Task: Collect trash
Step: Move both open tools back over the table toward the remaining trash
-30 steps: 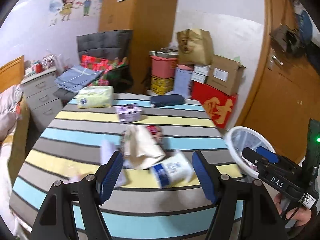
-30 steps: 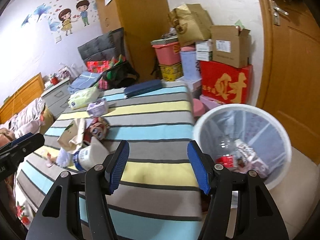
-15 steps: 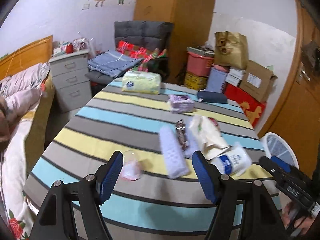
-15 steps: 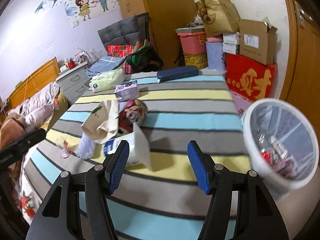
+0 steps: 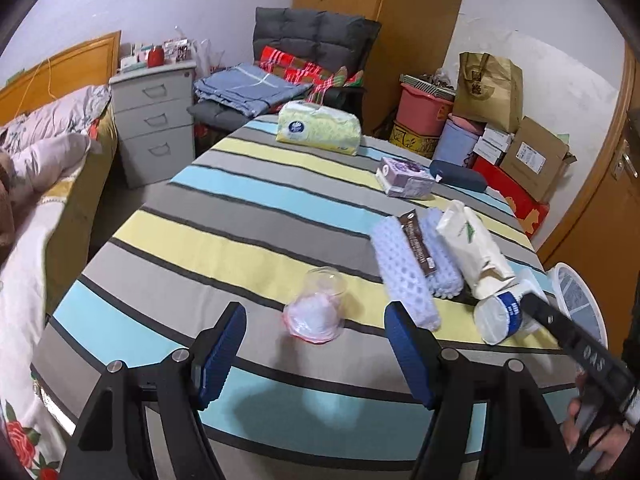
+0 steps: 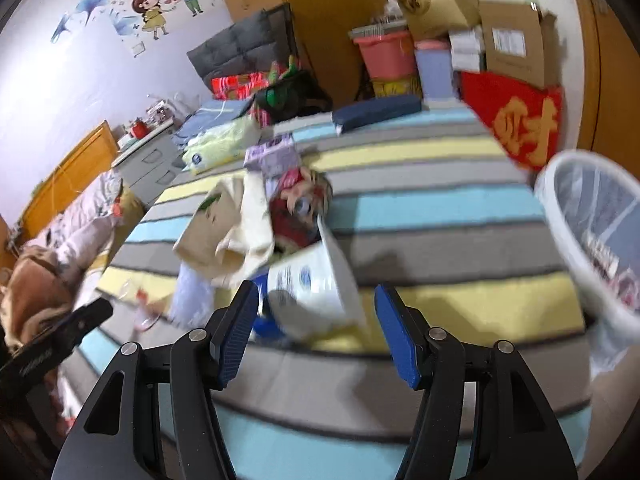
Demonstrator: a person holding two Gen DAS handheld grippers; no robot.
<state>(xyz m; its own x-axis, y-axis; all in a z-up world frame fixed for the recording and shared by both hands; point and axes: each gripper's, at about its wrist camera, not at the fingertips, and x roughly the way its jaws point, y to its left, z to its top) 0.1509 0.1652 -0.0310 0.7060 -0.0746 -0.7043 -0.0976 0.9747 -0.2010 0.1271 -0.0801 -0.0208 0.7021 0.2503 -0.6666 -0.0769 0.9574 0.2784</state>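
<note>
- One striped cloth covers the table (image 5: 248, 236), soft and flat, so the litter lies loose on it.
- Beside the table's right edge stands a white bin (image 6: 592, 216) with a clear liner, near enough for short drops.
- Trash sits bunched by that edge: a cream paper bag (image 5: 472, 244), quilted lilac pads (image 5: 404, 264), a white-and-blue pack (image 6: 312, 284).
- Apart from the heap lies a crumpled clear cup (image 5: 316, 308), thin and likely easy to crush.
- Left gripper (image 5: 316, 354) frames the cup, jaws wide and empty.
- Right gripper (image 6: 316, 332) faces the pack, jaws likewise wide, gripping nothing.
</note>
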